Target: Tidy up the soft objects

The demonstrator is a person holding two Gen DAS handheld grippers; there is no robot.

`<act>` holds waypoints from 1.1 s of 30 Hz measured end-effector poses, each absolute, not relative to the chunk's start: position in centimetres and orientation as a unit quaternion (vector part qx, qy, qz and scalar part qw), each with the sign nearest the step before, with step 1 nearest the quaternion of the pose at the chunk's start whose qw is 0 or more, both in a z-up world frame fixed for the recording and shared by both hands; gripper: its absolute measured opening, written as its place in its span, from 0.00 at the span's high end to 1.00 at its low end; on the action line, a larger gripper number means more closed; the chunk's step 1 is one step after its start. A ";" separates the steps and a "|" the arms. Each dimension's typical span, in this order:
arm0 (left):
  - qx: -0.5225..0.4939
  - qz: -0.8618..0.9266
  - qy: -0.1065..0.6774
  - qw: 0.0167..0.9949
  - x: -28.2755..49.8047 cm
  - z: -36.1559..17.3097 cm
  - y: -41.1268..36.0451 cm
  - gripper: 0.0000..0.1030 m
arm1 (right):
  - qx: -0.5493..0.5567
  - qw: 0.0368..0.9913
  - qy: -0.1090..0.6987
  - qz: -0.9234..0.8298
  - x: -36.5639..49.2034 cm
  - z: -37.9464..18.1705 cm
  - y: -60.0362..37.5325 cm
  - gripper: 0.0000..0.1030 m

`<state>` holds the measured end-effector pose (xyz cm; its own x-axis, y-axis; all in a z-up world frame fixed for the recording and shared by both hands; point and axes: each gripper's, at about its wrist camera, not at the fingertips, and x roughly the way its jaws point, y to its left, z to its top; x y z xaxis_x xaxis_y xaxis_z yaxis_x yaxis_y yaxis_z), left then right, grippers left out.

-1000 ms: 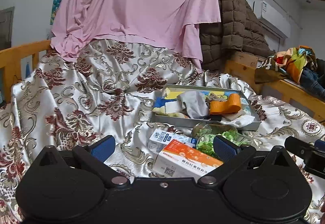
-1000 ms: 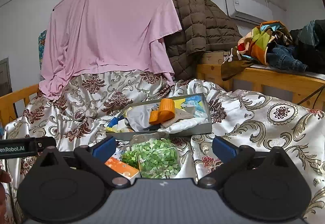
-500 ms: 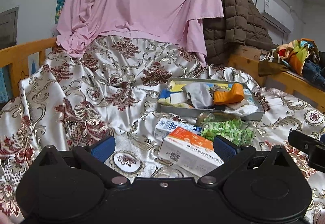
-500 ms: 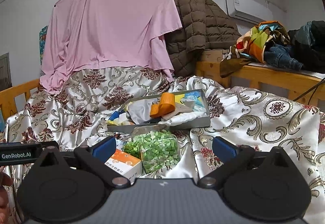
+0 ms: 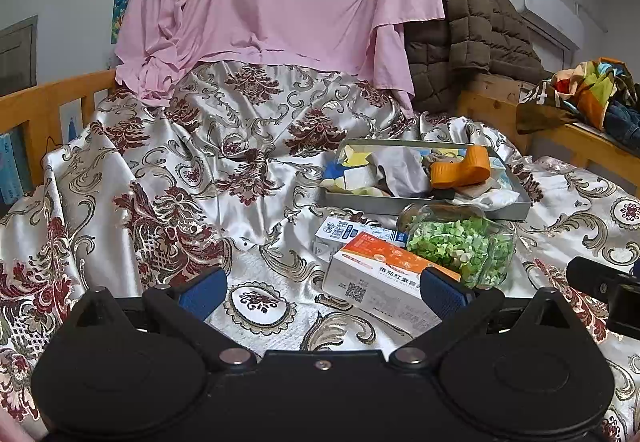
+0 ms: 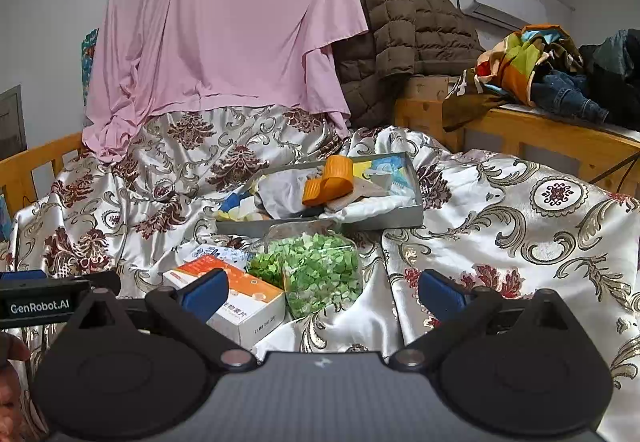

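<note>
1. Count first: one grey tray [image 5: 424,201] of soft bits, one orange strap [image 5: 460,167] on top of the heap, one clear bag [image 5: 460,246] of green pieces, and two boxes, an orange box [image 5: 384,276] near and a blue-white box [image 5: 344,236] just behind it.
2. All of it sits on the bed's patterned cover [image 5: 200,181]; the bag lies against the tray's near wall and touches the orange box.
3. Two tools are in play. The left gripper [image 5: 320,288] hangs with its jaws spread wide and empty, its right pad in front of the orange box's corner.
4. The right gripper [image 6: 320,292] is likewise wide open and empty, with the bag between its pads and the orange box by its left pad.
5. Edges: a wooden rail [image 5: 48,97] on the far left, a wooden ledge [image 6: 540,129] with piled clothes on the far right, and a pink sheet [image 5: 280,1] and brown jacket [image 6: 404,33] hanging at the far end.
6. Open room: bare cover left of the boxes and right of the tray.
7. Against a second ago, both views have drawn back. The boxes and bag show more fully, and the tray looks farther off. The things themselves have not shifted.
</note>
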<state>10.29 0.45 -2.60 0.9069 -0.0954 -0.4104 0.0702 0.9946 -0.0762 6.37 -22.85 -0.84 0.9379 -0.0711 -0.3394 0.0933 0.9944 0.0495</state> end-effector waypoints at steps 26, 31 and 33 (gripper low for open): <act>-0.028 -0.040 0.210 0.976 10.3 -2.6 0.4 0.01 | 0.030 0.984 0.173 -0.041 6.4 -0.9 -22.8 0.00; -0.033 -0.033 0.201 0.978 10.0 -2.7 0.9 0.01 | 0.030 0.984 0.173 -0.041 6.4 -0.9 -22.8 0.00; -0.034 -0.041 0.200 0.978 10.0 -2.7 1.2 0.01 | 0.030 0.984 0.173 -0.041 6.4 -0.9 -22.8 0.00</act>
<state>9.98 1.22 -2.69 0.9165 -0.0946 -0.3886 0.0673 0.9942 -0.0833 6.41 -22.75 -0.87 0.9370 -0.0695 -0.3424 0.0905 0.9949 0.0456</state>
